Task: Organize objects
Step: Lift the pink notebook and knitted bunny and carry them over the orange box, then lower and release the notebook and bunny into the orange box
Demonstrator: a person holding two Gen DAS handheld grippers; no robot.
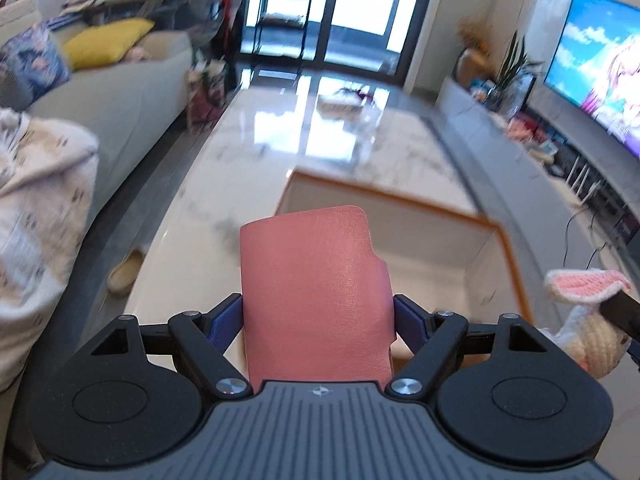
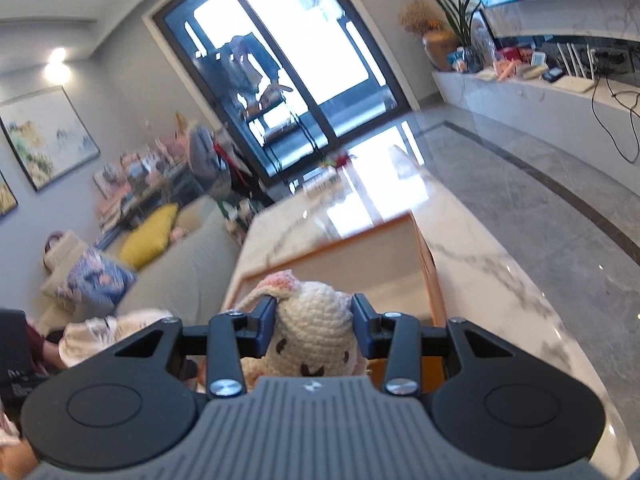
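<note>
Left hand-held gripper around pink wallet

Your left gripper and right gripper match: black linkage arms with silver screws, blue pads on the jaws, ribbed grey housing behind them.

Pink wallet: grained leather-like, slight sheen. Rabbit toy: crocheted yarn, matt, nubbly. Table: polished marble-look, glossy. Box: rim looked wood-toned.
</note>
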